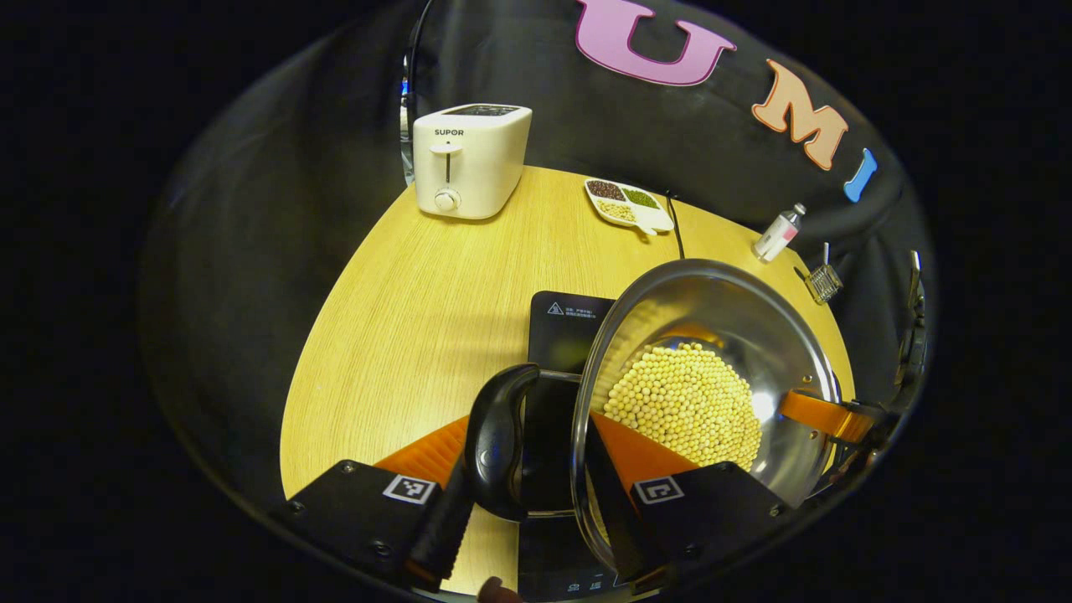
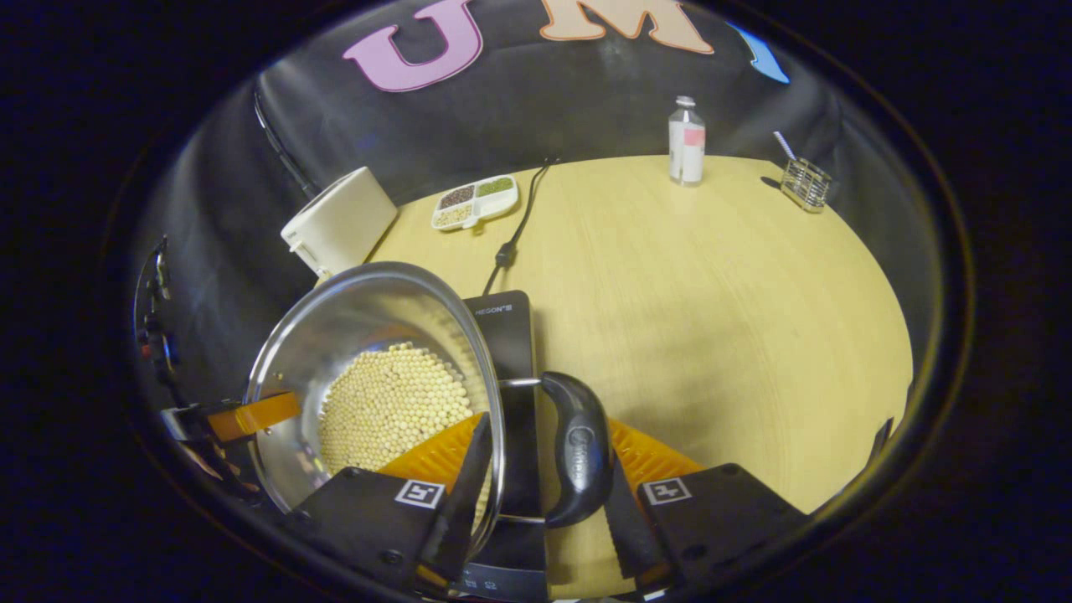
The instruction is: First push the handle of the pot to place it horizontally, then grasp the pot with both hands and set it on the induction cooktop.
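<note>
Pot [image 1: 712, 368] of beans held above the cooktop [image 1: 569, 322]; left gripper [image 1: 536, 494] and right gripper [image 2: 536, 494] fingers each clamped across a side handle and rim; lowering onto cooktop remains.

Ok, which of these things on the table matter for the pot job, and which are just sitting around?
In the job:
pot with its beans
pot handles
induction cooktop
left gripper
right gripper

Lying about:
toaster
divided dish
bottle
wire holder
</note>
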